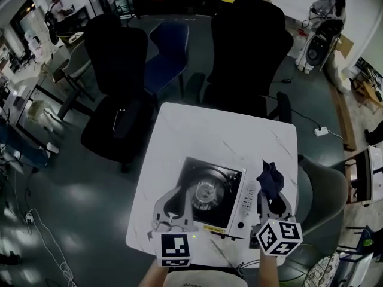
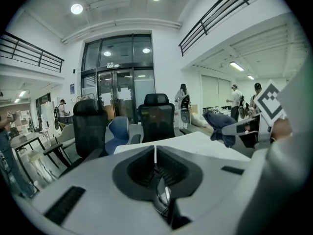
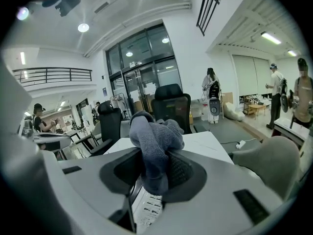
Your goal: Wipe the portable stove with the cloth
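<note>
The portable stove (image 1: 210,194), with a black top, a round burner and a white control strip on its right side, sits at the near side of the white table (image 1: 221,133). My right gripper (image 1: 270,191) is shut on a dark blue-grey cloth (image 1: 268,177), held above the stove's right edge. In the right gripper view the cloth (image 3: 155,143) bulges up out of the jaws, with the stove's label strip (image 3: 149,208) below. My left gripper (image 1: 179,195) hovers over the stove's left part, shut on nothing. The left gripper view shows its jaws (image 2: 155,155) pressed together, and the cloth (image 2: 221,124) to the right.
Two black office chairs (image 1: 248,46) (image 1: 116,91) and a blue chair (image 1: 169,51) stand beyond the table's far edge. A grey chair (image 1: 323,190) is close on the right. A power strip (image 1: 322,131) lies on the floor. People stand far off.
</note>
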